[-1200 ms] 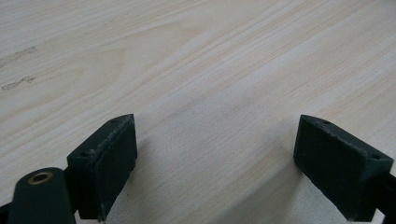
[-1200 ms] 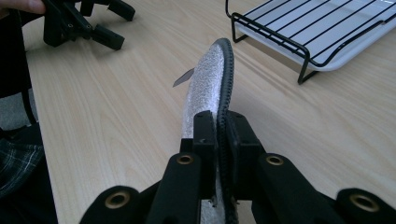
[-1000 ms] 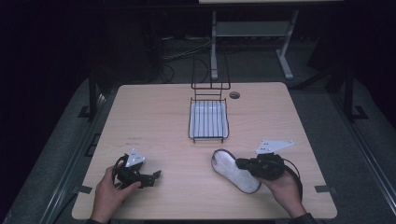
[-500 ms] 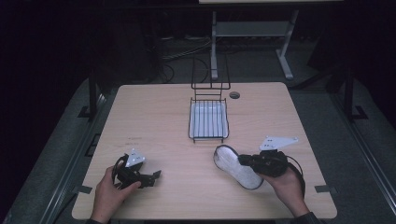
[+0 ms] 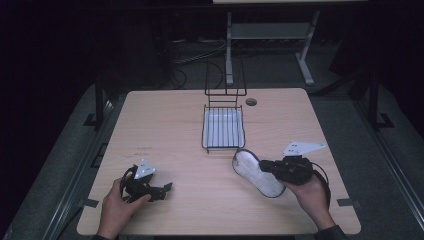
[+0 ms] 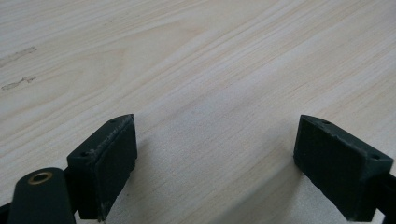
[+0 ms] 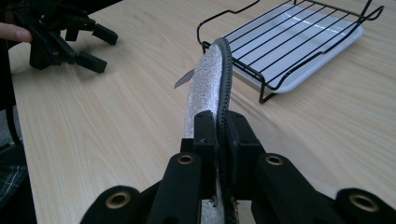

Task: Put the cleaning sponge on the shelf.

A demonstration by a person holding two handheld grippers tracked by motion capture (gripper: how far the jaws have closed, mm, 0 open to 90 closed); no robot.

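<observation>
Pale wooden desk (image 5: 190, 130) lies under me. My right gripper (image 7: 217, 135) clamps an insole (image 7: 208, 84) between its jaws, rack (image 7: 299, 35) just beyond; my left gripper (image 6: 210, 154) gapes, holding nothing.

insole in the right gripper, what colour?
Pale grey insole with a black edge; right gripper view shows it best.

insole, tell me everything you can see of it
The insole is a flat, foot-shaped piece with a pale grey, fuzzy-looking face and a dark edge. The right gripper is shut on its edge partway along, holding it on edge, lifted off the table. Its tip points toward the wire rack and stops just short of it. A small tag sticks out near the tip.
</observation>
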